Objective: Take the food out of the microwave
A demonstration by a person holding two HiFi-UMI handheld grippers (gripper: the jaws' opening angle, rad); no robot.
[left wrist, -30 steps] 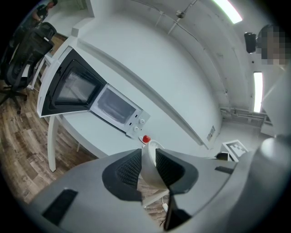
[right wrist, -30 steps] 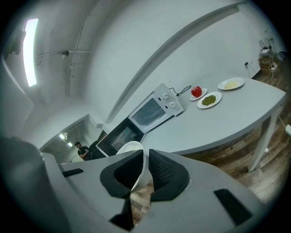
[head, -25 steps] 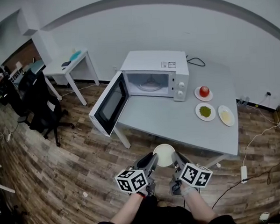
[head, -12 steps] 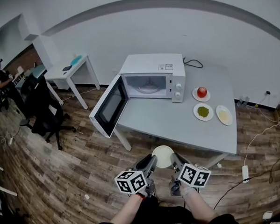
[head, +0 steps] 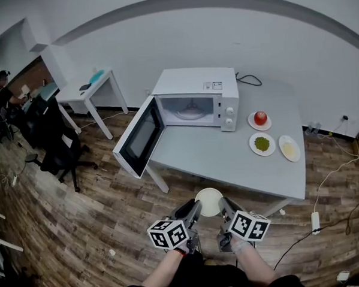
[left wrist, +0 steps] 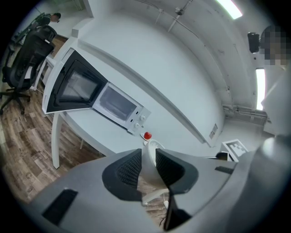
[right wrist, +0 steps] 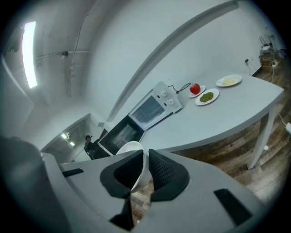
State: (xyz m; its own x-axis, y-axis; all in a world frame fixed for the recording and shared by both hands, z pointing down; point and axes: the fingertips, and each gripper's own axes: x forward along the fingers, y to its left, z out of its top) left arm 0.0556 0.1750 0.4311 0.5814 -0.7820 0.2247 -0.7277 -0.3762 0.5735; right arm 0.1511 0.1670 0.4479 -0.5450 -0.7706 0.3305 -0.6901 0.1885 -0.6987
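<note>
White bowl [head: 209,201] hangs close to the person, over the wood floor and short of the grey table [head: 228,158]. It is pinched on opposite sides: the left gripper [head: 196,206] is clamped on its left wall and the right gripper [head: 223,205] on its right wall. What it holds cannot be made out. Beyond, the microwave [head: 197,88] stands on the table with its door [head: 140,139] swung wide. To its right lie plates with a red fruit [head: 261,117], green food [head: 262,144] and pale food [head: 289,147].
</note>
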